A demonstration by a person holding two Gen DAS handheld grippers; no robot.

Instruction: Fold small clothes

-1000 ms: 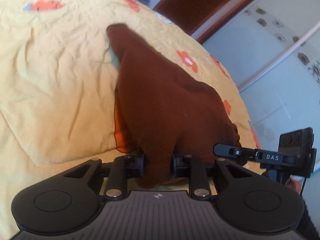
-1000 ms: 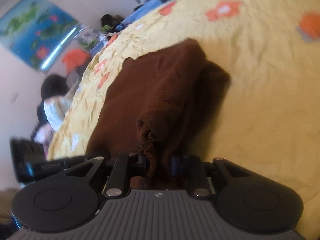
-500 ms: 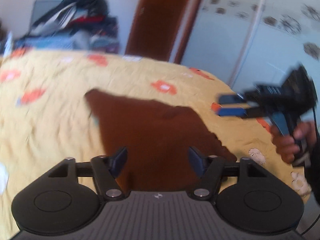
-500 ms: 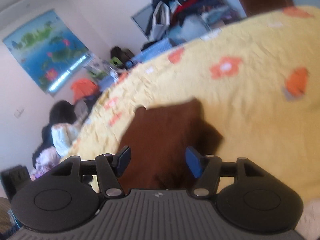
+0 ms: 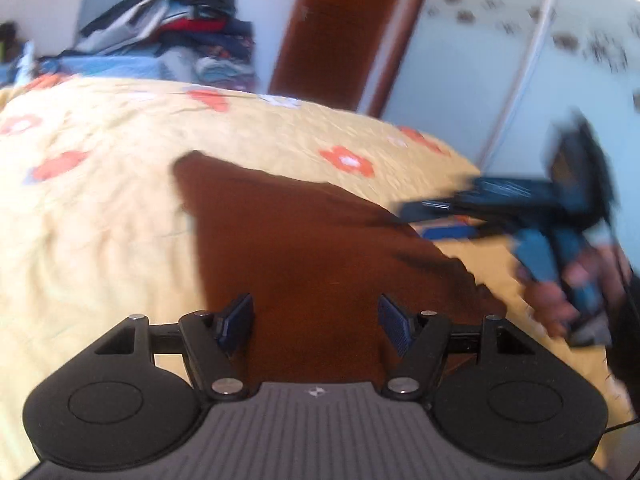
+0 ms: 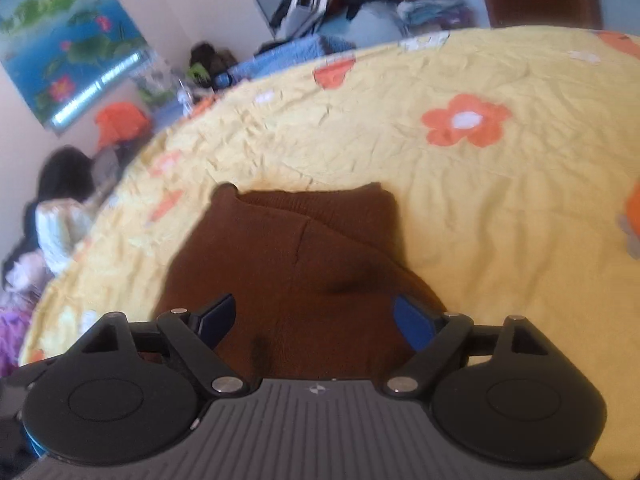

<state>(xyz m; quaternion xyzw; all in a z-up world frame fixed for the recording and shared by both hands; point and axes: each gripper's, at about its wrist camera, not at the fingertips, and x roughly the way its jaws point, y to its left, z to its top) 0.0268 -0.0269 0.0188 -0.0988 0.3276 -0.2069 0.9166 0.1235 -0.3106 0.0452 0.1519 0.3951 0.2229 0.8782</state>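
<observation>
A brown knitted garment [image 5: 304, 248] lies folded on the yellow flowered bedspread [image 5: 100, 216]; it also shows in the right wrist view [image 6: 296, 256]. My left gripper [image 5: 316, 318] is open and empty above the garment's near edge. My right gripper [image 6: 314, 320] is open and empty above the garment's near edge. The right gripper also shows blurred in the left wrist view [image 5: 500, 208], beside the garment's right corner.
The bedspread [image 6: 500, 200] fills most of both views. A pile of clothes [image 5: 172, 36] lies beyond the bed. A brown door [image 5: 344, 32] and a pale wardrobe [image 5: 500, 60] stand behind. A person [image 6: 60, 216] sits at the far left.
Both grippers have let go of the brown garment, opened, and drawn back and up. The garment now lies flat on the bedspread.
</observation>
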